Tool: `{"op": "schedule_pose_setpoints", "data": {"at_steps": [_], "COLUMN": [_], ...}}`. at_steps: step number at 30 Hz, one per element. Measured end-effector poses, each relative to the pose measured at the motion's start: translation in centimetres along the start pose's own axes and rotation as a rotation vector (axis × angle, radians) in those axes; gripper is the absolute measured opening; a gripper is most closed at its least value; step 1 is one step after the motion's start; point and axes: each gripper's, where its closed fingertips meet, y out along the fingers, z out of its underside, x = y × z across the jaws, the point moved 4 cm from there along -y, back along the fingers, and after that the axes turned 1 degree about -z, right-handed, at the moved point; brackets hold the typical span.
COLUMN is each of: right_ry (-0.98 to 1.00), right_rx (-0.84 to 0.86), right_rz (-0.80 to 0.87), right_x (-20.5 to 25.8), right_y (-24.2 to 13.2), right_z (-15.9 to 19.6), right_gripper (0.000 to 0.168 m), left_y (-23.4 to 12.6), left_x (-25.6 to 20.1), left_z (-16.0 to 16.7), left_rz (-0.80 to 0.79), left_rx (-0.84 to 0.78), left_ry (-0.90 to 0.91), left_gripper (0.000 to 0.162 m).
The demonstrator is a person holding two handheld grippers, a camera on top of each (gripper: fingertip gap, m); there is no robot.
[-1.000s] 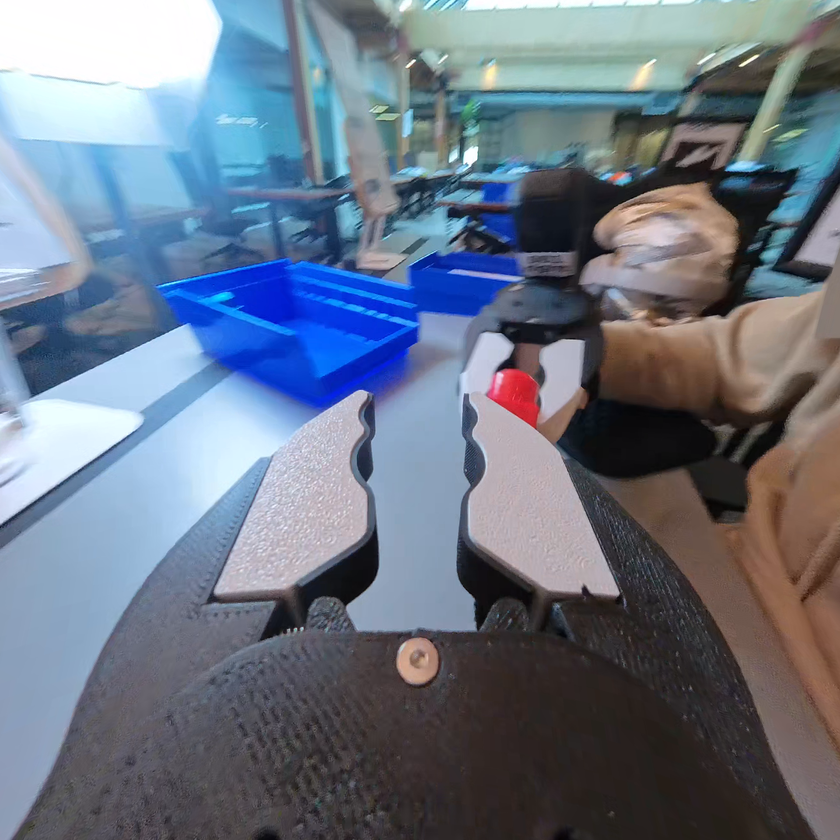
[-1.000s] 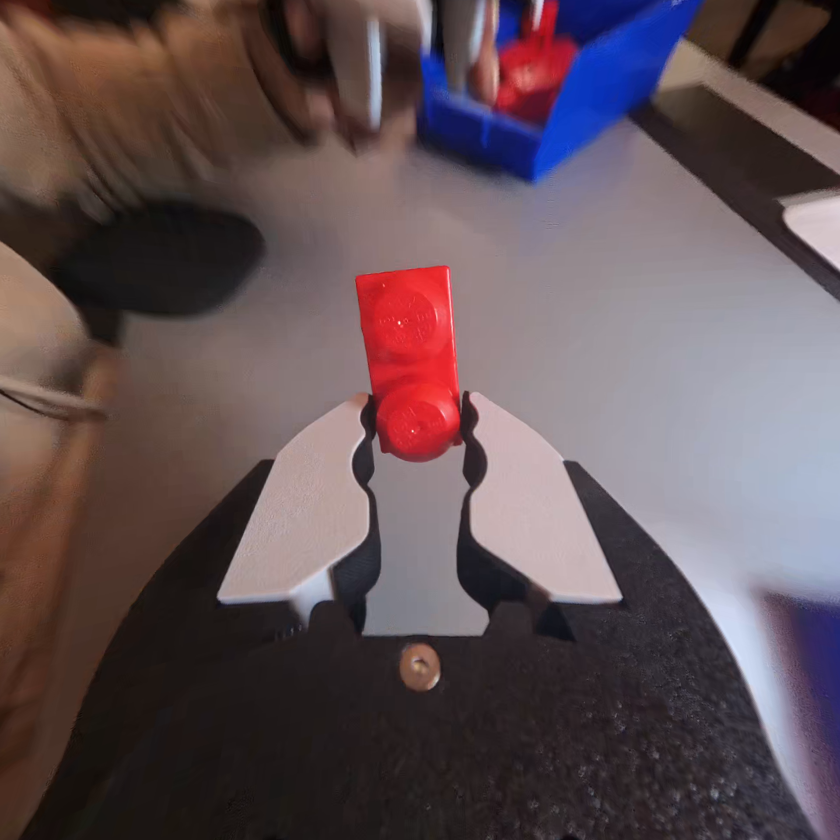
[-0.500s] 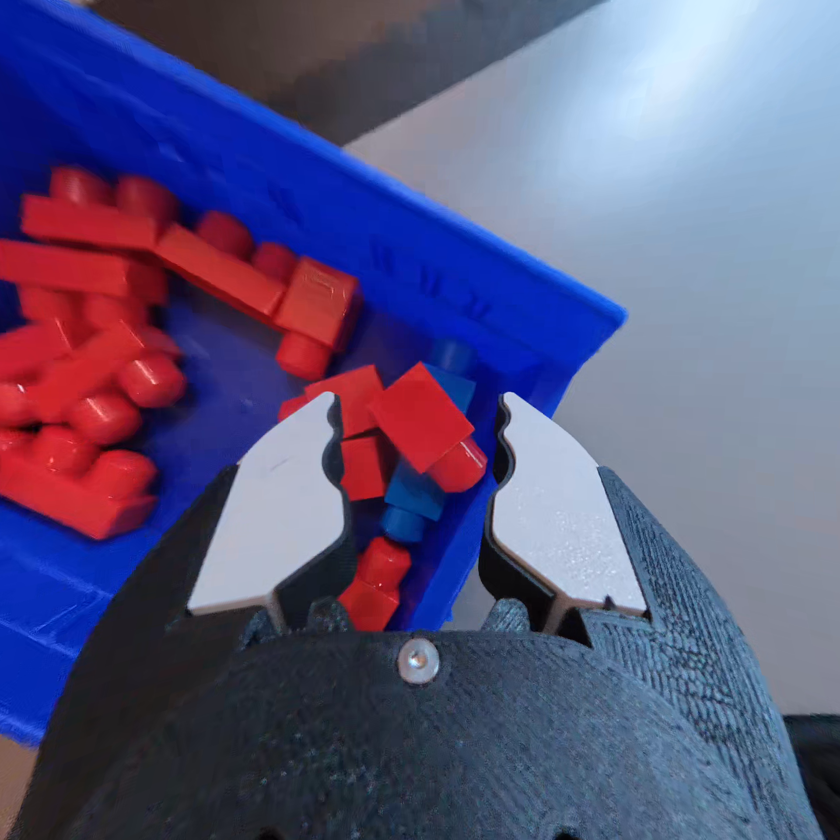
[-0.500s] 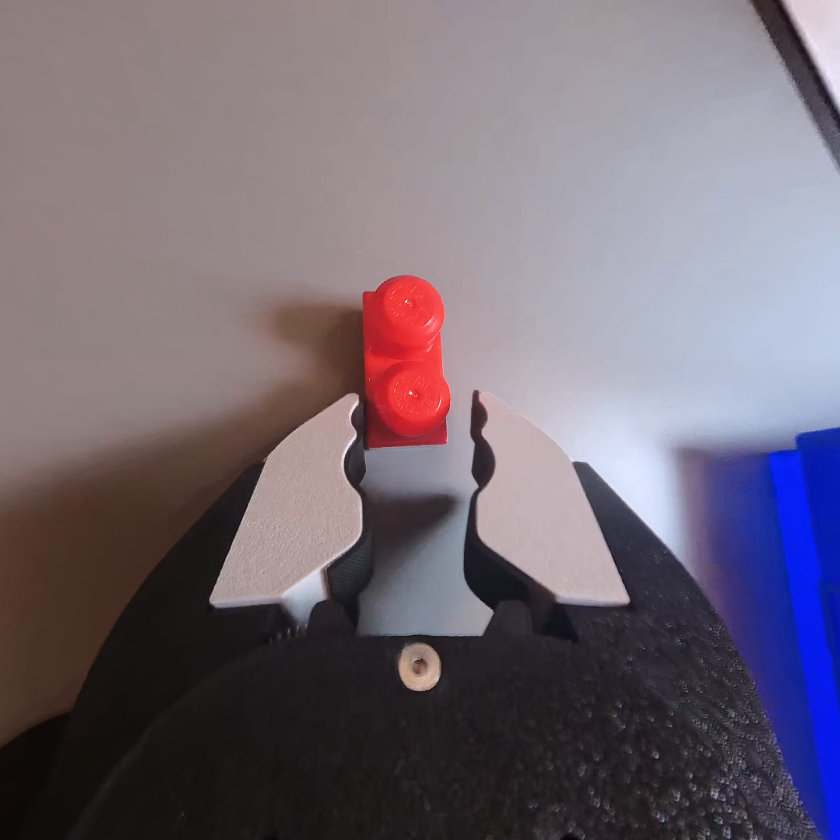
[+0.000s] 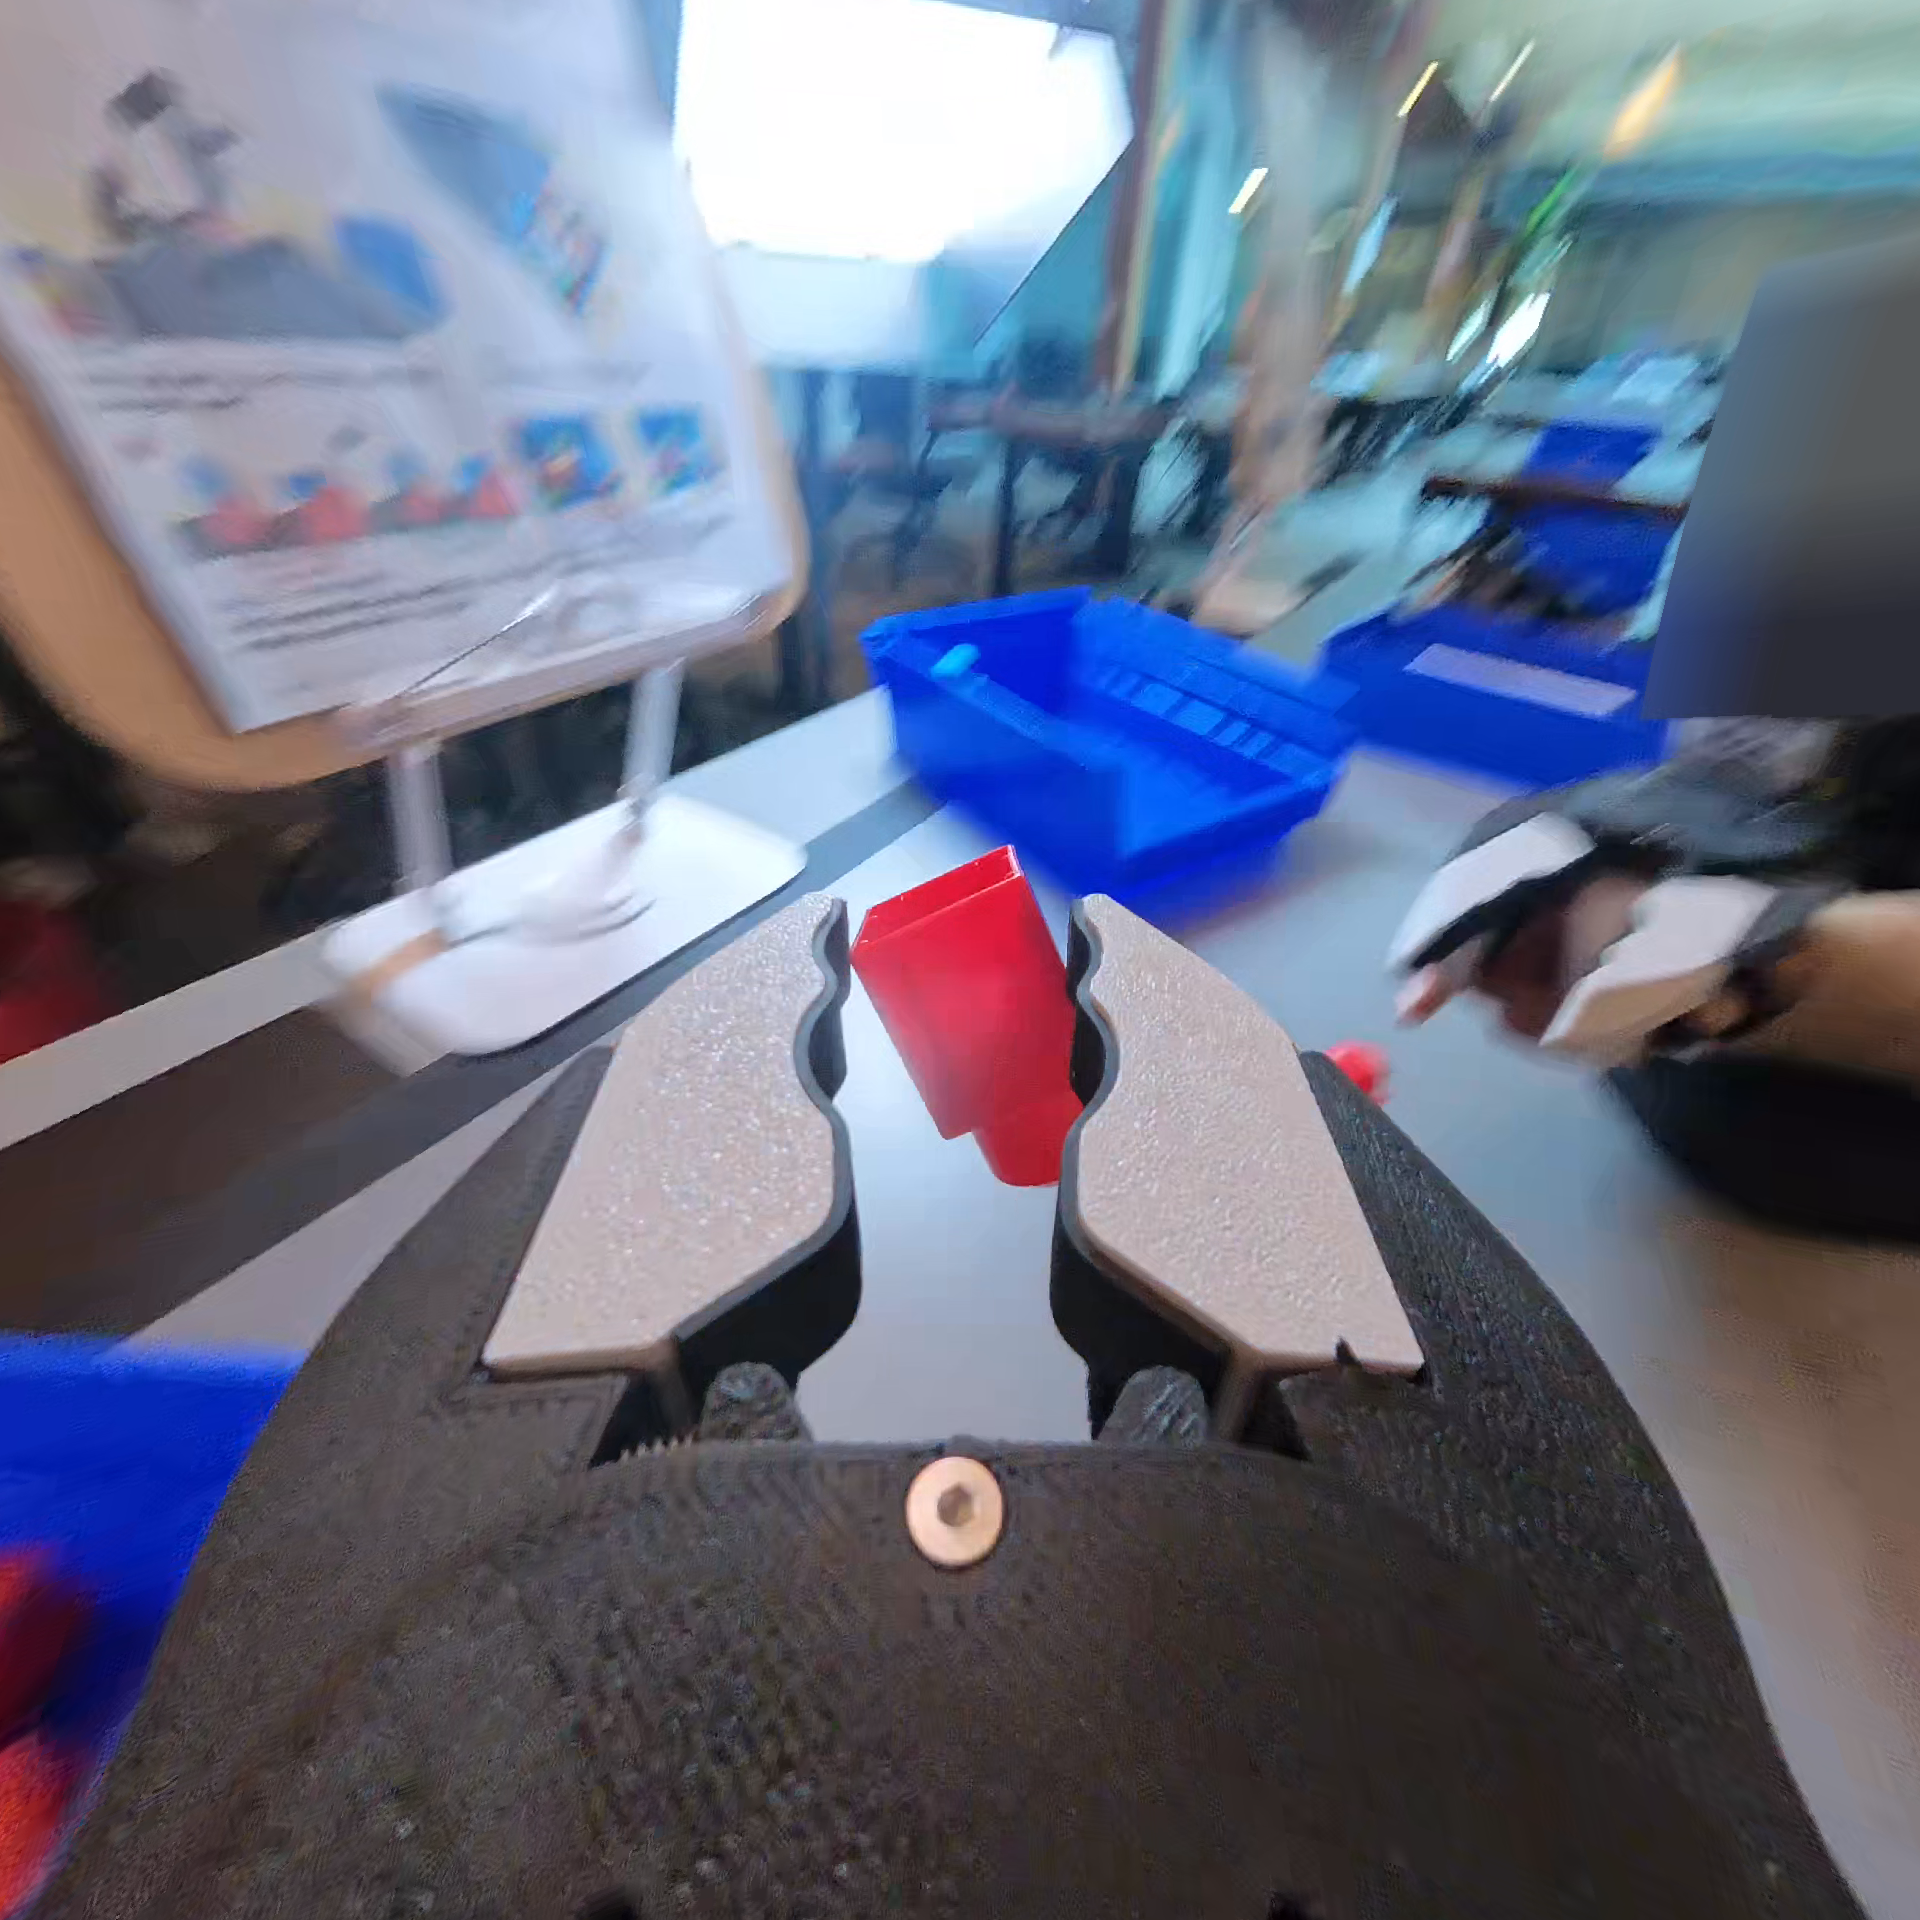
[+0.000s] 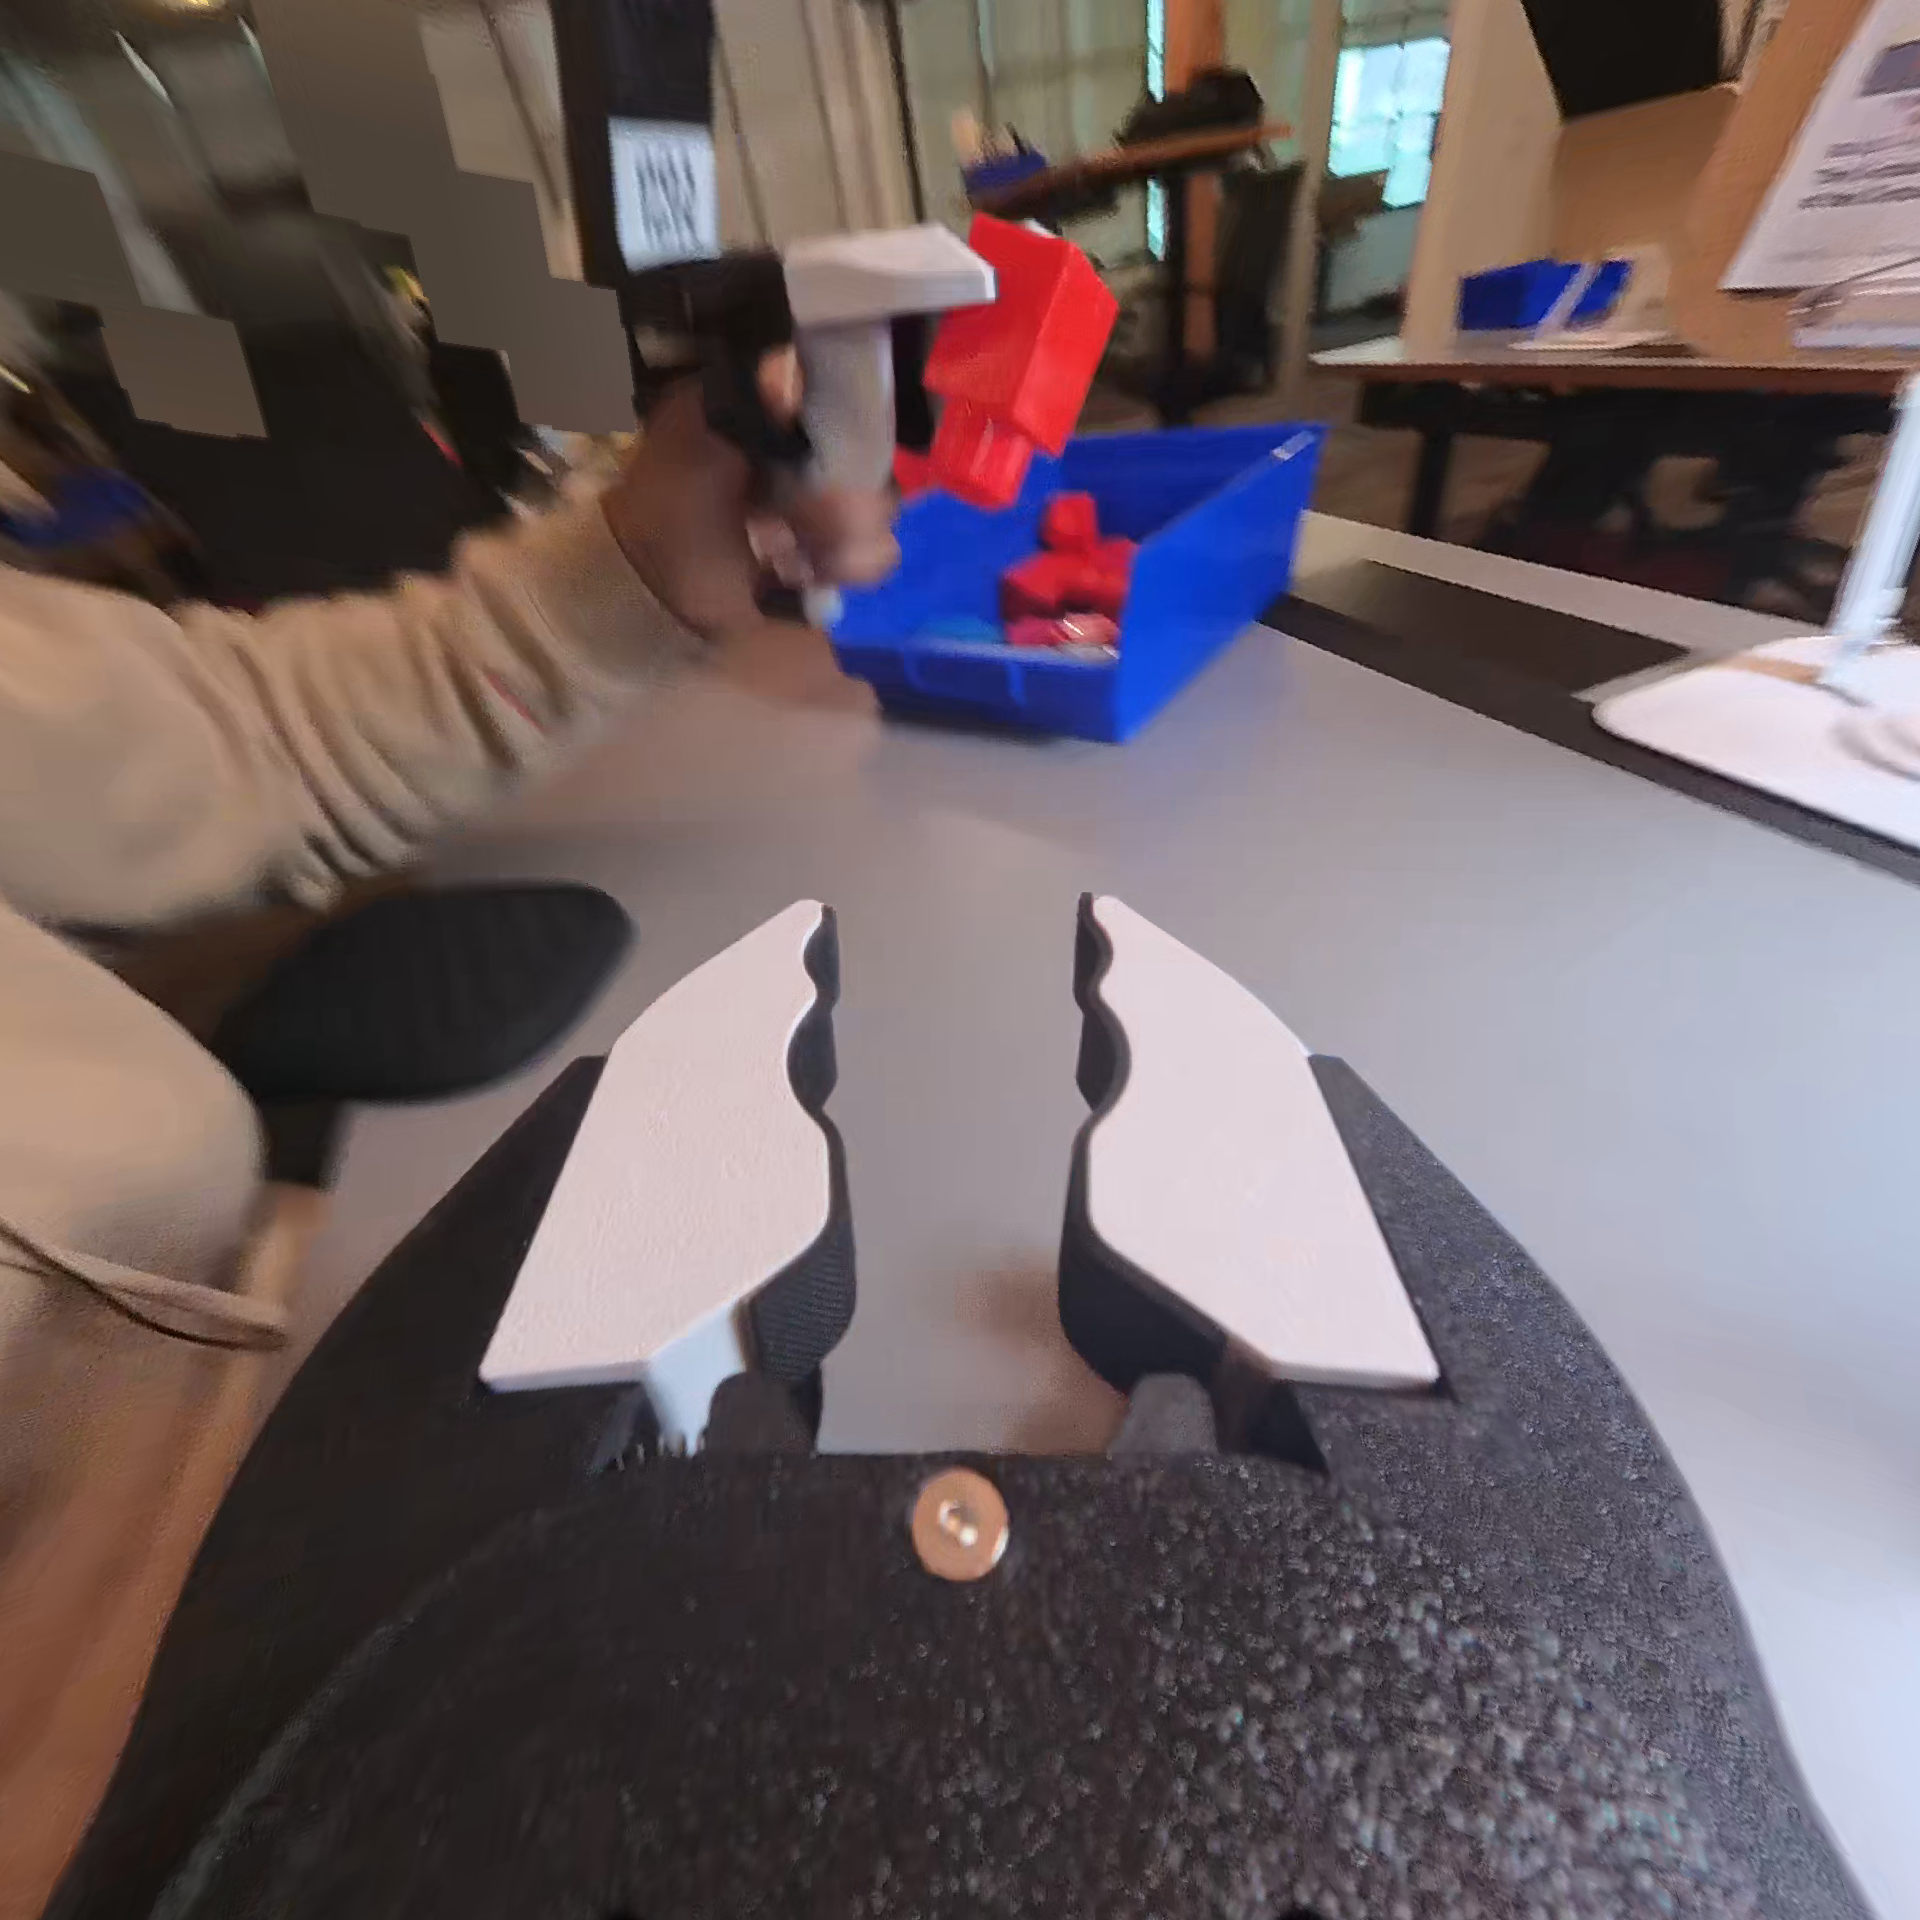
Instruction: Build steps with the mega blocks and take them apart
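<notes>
Comparing with half a second ago, two changes are seen: the left gripper (image 5: 954, 1023) was then held open above the blue bin (image 6: 1195, 582) of blocks and is now lifted clear, closed on a red mega block (image 5: 971, 1023); the right gripper (image 6: 954, 1023), which then stood around a small red block (image 5: 1356, 1070), is now drawn back, its jaws parted and empty. From this it is judged that the first piece was set on the grey table (image 6: 1455, 987) and the second is being carried to it, so the steps are only begun.

The table is smooth and matt, with a dark strip along its far edge. The bin is of glossy plastic and stands near the far left corner, red blocks heaped inside. An empty blue bin (image 5: 1112, 748) lies at the far edge. The held block is hollow, tilted, its stud pointing down. The small red block rests near the right gripper.
</notes>
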Motion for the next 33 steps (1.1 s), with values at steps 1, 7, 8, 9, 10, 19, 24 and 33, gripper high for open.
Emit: {"op": "schedule_pose_setpoints", "data": {"at_steps": [1,7,8,9,10,19,24,33], "right_ry": [0.065,0.439,0.468,0.475,0.47,0.241,0.143,0.092], "right_rx": [-0.048,-0.231,-0.258,-0.27,-0.265,-0.202,-0.158,-0.127], "right_rz": [-0.056,-0.316,-0.343,-0.371,-0.388,-0.338,-0.267,-0.291], "right_x": [0.8,3.5,3.6,3.8,4.0,2.0,2.3,3.0], "right_y": [0.4,2.2,2.1,1.8,1.6,-1.4,-0.8,-0.6], "right_z": [-0.4,-1.6,-1.7,-1.8,-1.8,-2.6,-1.8,-1.5], "right_gripper": [0.044,0.052,0.046,0.039,0.032,0.0,0.019,0.042], "left_y": [0.8,4.6,5.0,5.2,5.2,3.8,4.4,4.5], "left_x": [-2.7,-14.6,-15.4,-15.7,-15.8,-14.8,-15.8,-17.6], "left_z": [-0.3,0.2,0.5,0.8,1.1,4.2,6.6,8.3], "left_rz": [0.07,0.331,0.344,0.342,0.346,0.438,0.507,0.621], "left_rx": [-0.085,-0.313,-0.308,-0.316,-0.333,-0.18,-0.064,-0.003], "left_ry": [-0.035,-0.115,-0.109,-0.107,-0.114,-0.106,-0.11,-0.123], "left_gripper": [0.04,0.04,0.04,0.04,0.04,0.037,0.036,0.035]}}
